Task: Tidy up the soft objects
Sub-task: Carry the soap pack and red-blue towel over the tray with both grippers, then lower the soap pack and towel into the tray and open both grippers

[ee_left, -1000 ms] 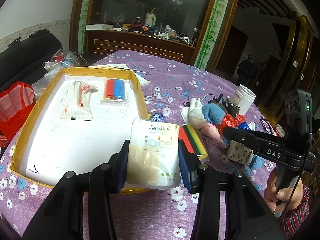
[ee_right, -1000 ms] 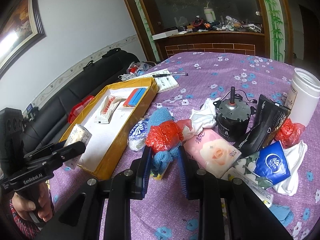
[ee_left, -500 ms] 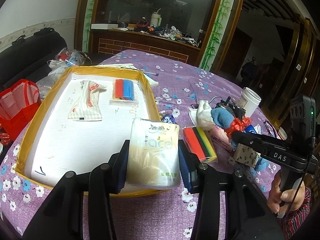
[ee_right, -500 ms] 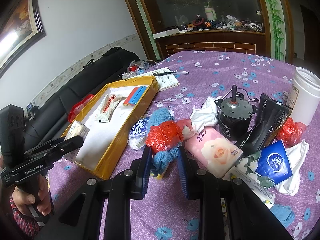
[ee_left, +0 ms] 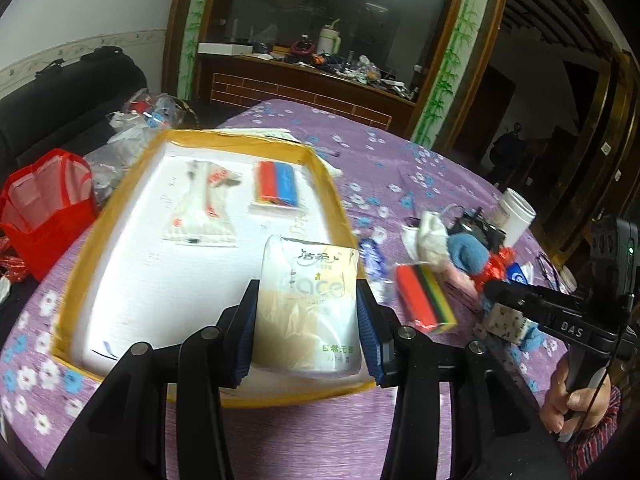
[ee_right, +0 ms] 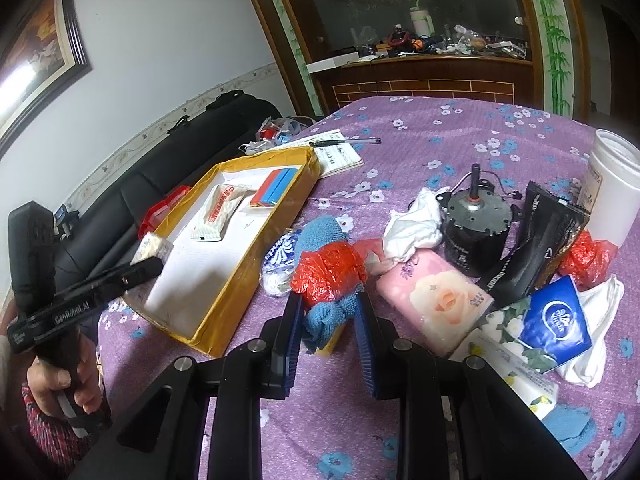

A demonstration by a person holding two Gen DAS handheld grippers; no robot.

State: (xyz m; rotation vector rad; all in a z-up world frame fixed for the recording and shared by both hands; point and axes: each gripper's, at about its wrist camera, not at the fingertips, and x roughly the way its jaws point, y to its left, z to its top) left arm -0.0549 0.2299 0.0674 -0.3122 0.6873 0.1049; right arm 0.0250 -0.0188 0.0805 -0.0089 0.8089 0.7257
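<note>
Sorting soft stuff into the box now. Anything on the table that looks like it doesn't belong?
Yes: a metal electric motor with a shaft and wires stands upright among the soft things on the tablecloth, between a white crumpled cloth and a black pouch. It is hard, not soft.

sponge (ee_left: 277, 184) in box (ee_left: 320, 176)

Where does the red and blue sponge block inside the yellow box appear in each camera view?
Left wrist view: red and blue block lies at the box's far right corner, upper middle of picture.
Right wrist view: the block lies at the far end, left of centre.
Shared landmark: yellow box.
</note>
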